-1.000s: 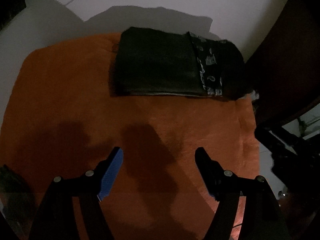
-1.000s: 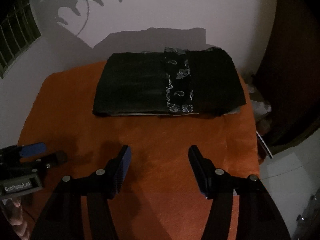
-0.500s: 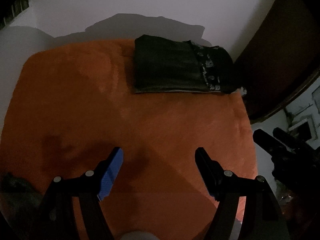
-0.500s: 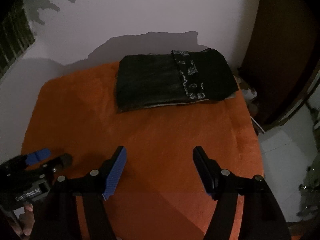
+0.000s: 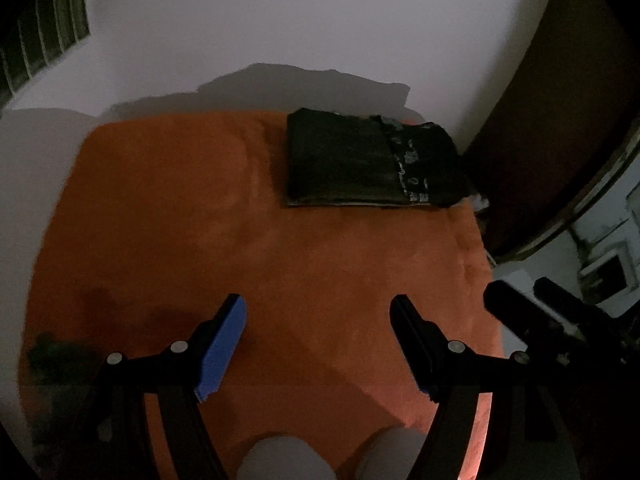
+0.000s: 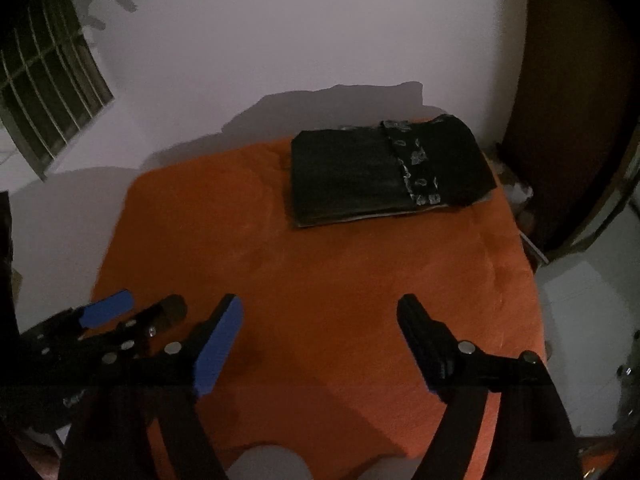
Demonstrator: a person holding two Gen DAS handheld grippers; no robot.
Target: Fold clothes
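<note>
Folded dark garment (image 6: 384,172) lay flat at the far right corner of the orange blanket (image 6: 320,272), near the wall. My right gripper (image 6: 320,320) hung above the near blanket, jaws opening, nothing between them. My left gripper (image 5: 318,316) was likewise spread and empty.

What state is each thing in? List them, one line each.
Dark garment: folded flat, patterned band on top, lying at the far right of the blanket.
Orange blanket: spread out, mostly bare.
Left hand-held gripper: open, holding nothing.
Right hand-held gripper: jaws opening, nothing between them.
</note>
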